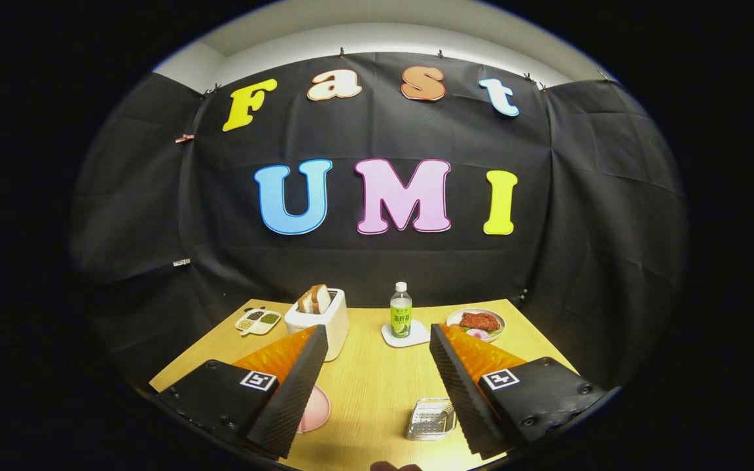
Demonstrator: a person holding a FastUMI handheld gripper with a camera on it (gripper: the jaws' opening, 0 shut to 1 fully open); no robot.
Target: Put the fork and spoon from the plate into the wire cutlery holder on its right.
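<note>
Gripper [377, 343] spread wide, holding nothing, above worktop [377, 386]. Pink plate [316, 409] under finger at 7 o'clock; wire holder [430, 418] beside finger at 5 o'clock.

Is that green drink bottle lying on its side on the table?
No, the bottle stands upright on a white coaster, beyond the open gripper, whose fingers hold nothing.

No legible text: bottle [401, 313] label too small; gripper [377, 330], fingers apart, bears square markers
</note>
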